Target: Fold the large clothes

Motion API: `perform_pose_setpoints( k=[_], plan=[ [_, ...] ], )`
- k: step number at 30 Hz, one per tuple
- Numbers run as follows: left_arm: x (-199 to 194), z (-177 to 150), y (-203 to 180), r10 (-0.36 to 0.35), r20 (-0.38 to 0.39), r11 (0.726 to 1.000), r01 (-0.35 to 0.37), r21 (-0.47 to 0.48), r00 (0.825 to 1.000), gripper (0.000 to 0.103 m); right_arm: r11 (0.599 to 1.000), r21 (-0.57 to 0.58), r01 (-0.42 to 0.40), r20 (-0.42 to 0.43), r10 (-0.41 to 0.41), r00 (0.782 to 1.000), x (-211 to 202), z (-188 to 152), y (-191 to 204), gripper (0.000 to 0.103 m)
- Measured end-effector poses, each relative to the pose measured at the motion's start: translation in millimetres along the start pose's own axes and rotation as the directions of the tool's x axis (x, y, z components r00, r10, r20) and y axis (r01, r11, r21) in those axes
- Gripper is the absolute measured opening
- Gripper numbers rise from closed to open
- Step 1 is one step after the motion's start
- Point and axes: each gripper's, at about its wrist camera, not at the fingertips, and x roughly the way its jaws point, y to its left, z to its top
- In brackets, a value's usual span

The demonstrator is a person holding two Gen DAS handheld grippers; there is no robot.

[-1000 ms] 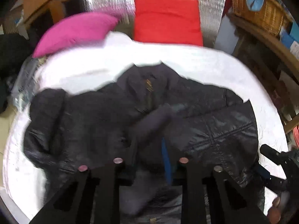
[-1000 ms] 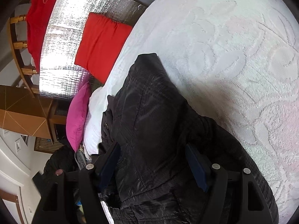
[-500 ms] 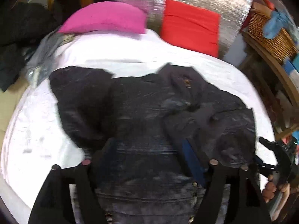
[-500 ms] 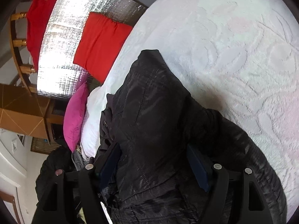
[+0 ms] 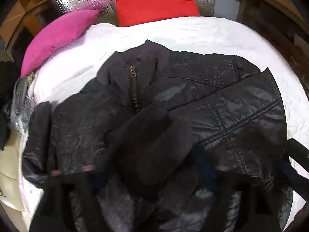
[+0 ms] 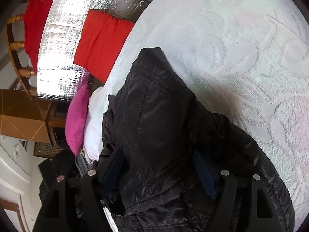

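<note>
Black jacket lying front-up on the white bed, mid-fold.

Left wrist view: the left gripper, blurred, jaws just closing around the sleeve cuff; grip unclear. This view alone is showing the zip.
Right wrist view: the right gripper is straddling a raised fold, pads apart, seemingly steadying it.
</note>
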Motion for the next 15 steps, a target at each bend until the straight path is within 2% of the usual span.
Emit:
perform_pose_setpoints(
  k=[1, 3, 5, 7, 9, 12, 15],
  plan=[
    [-1, -1, 5, -0.030, 0.004, 0.999, 0.030, -0.020, 1.000, 0.031, 1.000, -0.006, 0.003, 0.000, -0.003, 1.000, 0, 0, 1, 0.078],
    [-11, -3, 15, -0.068, 0.039, 0.996, 0.070, -0.049, 0.997, 0.023, 1.000, -0.023, 0.013, 0.001, -0.013, 1.000, 1, -1, 3, 0.078],
    [-34, -7, 30, -0.064, 0.113, 0.997, 0.068, -0.040, 0.992, 0.016, 0.999, -0.029, 0.015, 0.003, -0.015, 1.000, 1, -2, 4, 0.078],
    [-56, -11, 48, -0.063, 0.168, 0.997, 0.071, -0.041, 0.984, 0.014, 1.000, -0.027, 0.011, 0.006, -0.011, 1.000, 0, -2, 3, 0.078],
    [-71, -16, 69, -0.068, 0.191, 0.995, 0.080, -0.057, 0.979, 0.014, 1.000, -0.025, 0.009, 0.008, -0.009, 1.000, -1, -2, 2, 0.078],
    [-90, -31, 114, -0.101, 0.183, 0.988, 0.120, -0.098, 0.978, 0.014, 0.999, -0.028, 0.017, 0.018, -0.016, 1.000, 0, -4, 3, 0.078],
    [-93, -50, 149, -0.107, 0.161, 0.982, 0.130, -0.137, 0.981, 0.018, 0.999, -0.040, 0.029, 0.025, -0.028, 0.999, 0, -6, 5, 0.078]
  ],
)
